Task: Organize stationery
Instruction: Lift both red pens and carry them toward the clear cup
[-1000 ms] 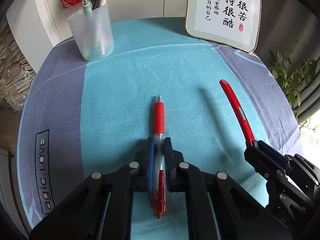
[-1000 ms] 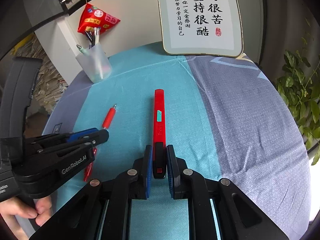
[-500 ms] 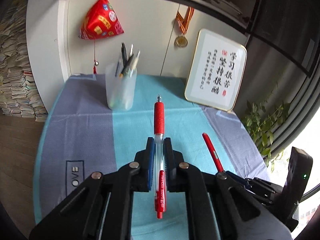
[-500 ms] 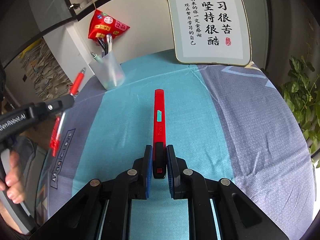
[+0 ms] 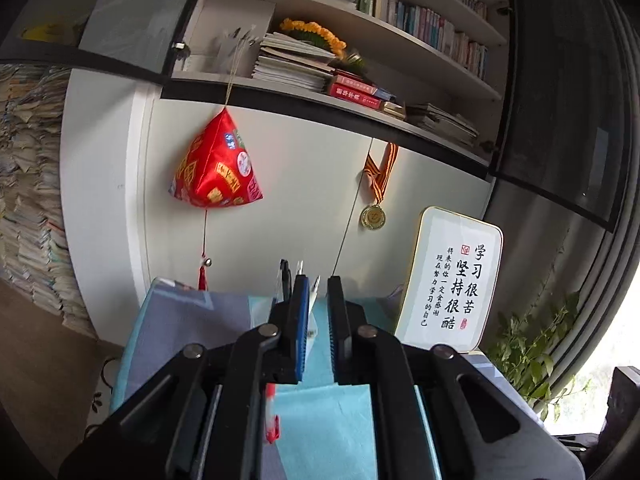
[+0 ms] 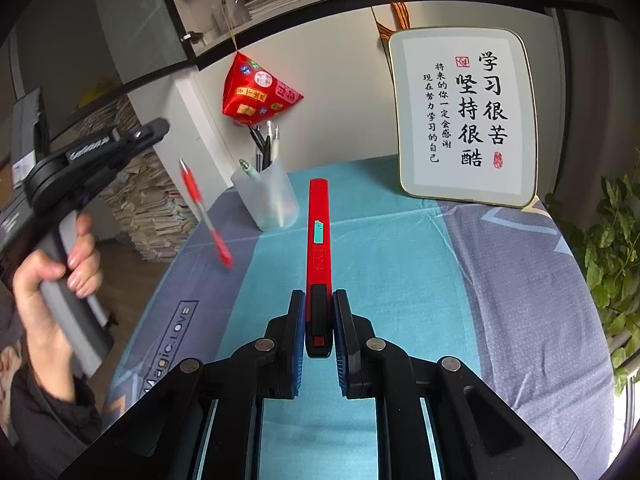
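Frosted plastic pen cup (image 6: 267,200), matt woven tablecloth (image 6: 400,264), glossy red plastic cutter (image 6: 318,232), satin pouch (image 6: 256,92).

On my tablecloth (image 6: 188,316) I can read "Magic.LOVE" printed in a frame along the grey left edge. The framed calligraphy board (image 6: 464,116) leaning at the back reads 学习很苦 坚持很酷 in large black characters, with 将来的你一定会感谢现在努力学习的自己 in smaller ones and red seals. My left gripper (image 6: 154,132) bears pale lettering on its side, too blurred to read.
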`<action>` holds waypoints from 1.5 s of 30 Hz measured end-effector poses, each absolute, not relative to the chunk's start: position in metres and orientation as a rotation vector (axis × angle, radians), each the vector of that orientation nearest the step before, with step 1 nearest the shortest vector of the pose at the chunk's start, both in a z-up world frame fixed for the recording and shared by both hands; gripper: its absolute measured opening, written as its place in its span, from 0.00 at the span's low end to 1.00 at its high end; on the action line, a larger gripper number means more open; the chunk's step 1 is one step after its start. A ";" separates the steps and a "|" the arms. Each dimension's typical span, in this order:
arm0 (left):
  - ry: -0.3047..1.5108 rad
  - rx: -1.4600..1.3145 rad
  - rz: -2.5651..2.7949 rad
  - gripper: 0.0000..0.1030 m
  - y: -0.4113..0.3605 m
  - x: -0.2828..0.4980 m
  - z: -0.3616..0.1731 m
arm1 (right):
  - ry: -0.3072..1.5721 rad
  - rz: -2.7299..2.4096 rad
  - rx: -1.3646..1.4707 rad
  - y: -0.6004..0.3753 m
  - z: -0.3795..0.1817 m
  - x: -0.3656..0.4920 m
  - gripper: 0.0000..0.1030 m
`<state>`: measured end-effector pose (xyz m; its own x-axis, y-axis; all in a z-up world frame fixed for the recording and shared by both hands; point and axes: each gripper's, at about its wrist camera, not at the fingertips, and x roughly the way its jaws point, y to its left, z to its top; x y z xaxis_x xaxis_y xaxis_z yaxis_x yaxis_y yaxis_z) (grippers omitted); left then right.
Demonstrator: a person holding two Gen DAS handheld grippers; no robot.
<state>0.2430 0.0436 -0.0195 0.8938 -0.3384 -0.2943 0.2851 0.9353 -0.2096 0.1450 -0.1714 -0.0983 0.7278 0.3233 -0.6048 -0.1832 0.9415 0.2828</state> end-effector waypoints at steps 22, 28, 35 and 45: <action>0.866 -0.229 -0.030 0.71 0.095 0.344 -0.129 | 0.771 0.306 0.174 -0.152 -0.110 0.151 0.14; 0.963 -0.229 0.020 0.66 0.088 0.368 -0.147 | 0.774 0.318 0.173 -0.151 -0.110 0.150 0.14; 0.961 -0.212 0.044 0.62 0.085 0.377 -0.153 | 0.782 0.311 0.184 -0.155 -0.111 0.150 0.14; 0.919 -0.143 0.057 0.07 0.088 0.368 -0.153 | 0.783 0.317 0.198 -0.157 -0.112 0.150 0.14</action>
<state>0.3676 0.0879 -0.1533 0.6059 -0.0120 -0.7954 -0.1098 0.9890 -0.0986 0.1497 -0.1570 -0.1115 0.6654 0.3512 -0.6587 -0.2055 0.9345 0.2907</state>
